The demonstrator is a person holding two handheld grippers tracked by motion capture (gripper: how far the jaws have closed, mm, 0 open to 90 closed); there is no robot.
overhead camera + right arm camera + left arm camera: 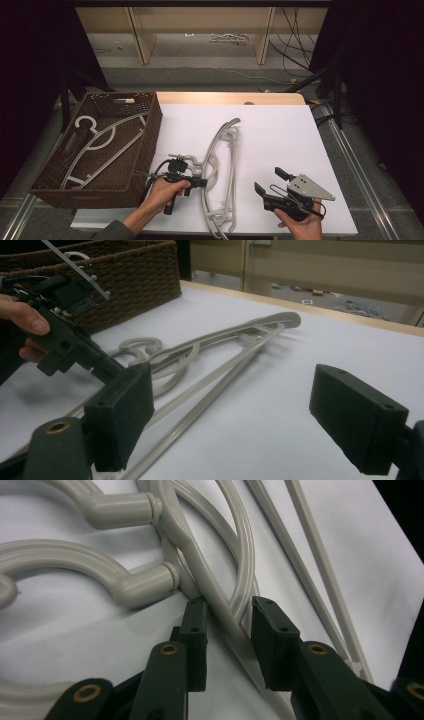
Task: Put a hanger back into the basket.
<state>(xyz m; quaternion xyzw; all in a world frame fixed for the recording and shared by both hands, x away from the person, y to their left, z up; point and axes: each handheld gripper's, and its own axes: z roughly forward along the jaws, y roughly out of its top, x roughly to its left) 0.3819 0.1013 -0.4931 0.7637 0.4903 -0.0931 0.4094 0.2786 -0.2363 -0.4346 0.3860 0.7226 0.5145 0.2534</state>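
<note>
The left tool [227, 622] is set around a hanger [220, 165] arm, jaws not yet pressed on it. The right tool [268, 181] (near right of the table [280, 130]) is held apart.

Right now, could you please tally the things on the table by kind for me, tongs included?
Wicker basket: 1
Beige hangers on the table: 2, stacked
White hanger in the basket: 1 that I can make out
Tongs: 2, left tongs and right tongs
Total: 6
</note>
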